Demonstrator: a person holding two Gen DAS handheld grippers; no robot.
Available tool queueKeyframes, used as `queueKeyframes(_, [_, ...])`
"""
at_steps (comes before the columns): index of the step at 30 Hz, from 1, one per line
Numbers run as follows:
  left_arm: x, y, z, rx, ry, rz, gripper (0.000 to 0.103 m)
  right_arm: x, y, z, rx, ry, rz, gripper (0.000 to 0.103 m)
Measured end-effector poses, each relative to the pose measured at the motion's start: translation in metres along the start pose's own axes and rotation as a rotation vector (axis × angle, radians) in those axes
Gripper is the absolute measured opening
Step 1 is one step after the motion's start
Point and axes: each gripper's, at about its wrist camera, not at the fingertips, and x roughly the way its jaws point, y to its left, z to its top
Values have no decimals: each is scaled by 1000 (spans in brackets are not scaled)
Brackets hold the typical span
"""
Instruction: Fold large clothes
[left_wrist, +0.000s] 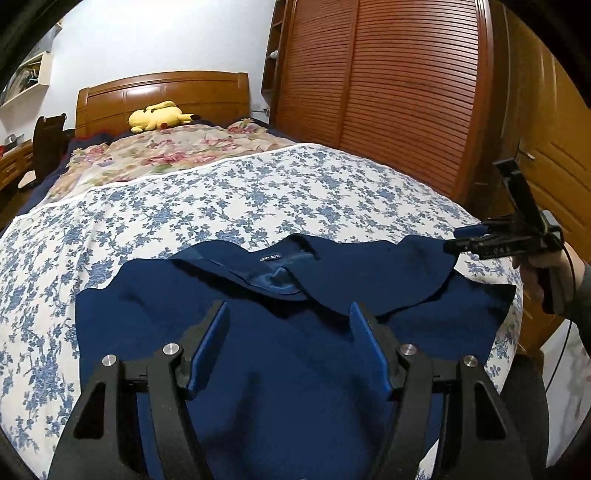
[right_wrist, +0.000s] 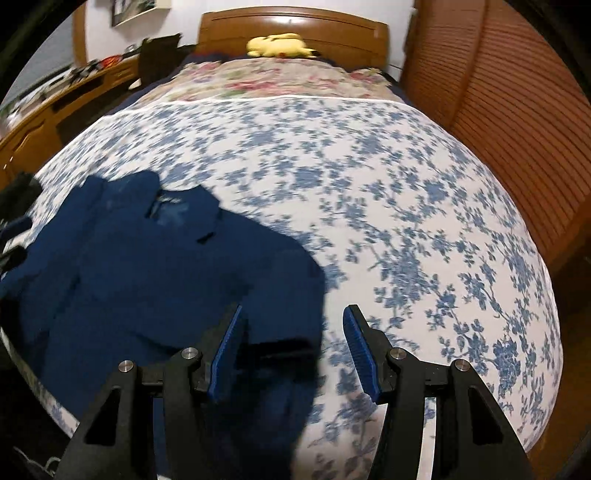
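A navy blue garment (left_wrist: 280, 354) lies spread on the bed, collar and small label (left_wrist: 270, 259) pointing at the headboard. My left gripper (left_wrist: 288, 305) hovers open over its middle, nothing between the blue pads. In the left wrist view my right gripper (left_wrist: 466, 240) sits by the garment's far right corner, held by a hand (left_wrist: 539, 269). The right wrist view is blurred: the garment (right_wrist: 147, 266) fills the lower left, and my right gripper (right_wrist: 294, 309) stands open over its right edge, its left finger above dark cloth and its right finger above the sheet.
The bed has a blue-flowered sheet (left_wrist: 229, 199) and a pink floral quilt (left_wrist: 155, 155) farther up. A yellow plush toy (left_wrist: 159, 116) lies by the wooden headboard (left_wrist: 162, 90). Slatted wardrobe doors (left_wrist: 388, 92) stand on the right, and a wooden desk (right_wrist: 55, 107) on the left.
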Motion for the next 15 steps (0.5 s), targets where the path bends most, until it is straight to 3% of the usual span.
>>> queueKeyframes(6, [7,4,-4,1,23,11,68,19,-10,-2,81,65,147,57])
queueKeyframes(8, [7,5,-4,-3,24,12,68,24,-10,2,86,69,194,46])
queueKeyframes(11, [6,8,-4,-9,21,15,68,29,-7,9,65,71,235,13])
queueKeyframes(12, [6,8,-5,-12,21,15,68,29,-5,12,49,60,246,7])
queueKeyframes(15, [6,11,-5,-19,21,19,68,36,-8,30,57,17,284,4])
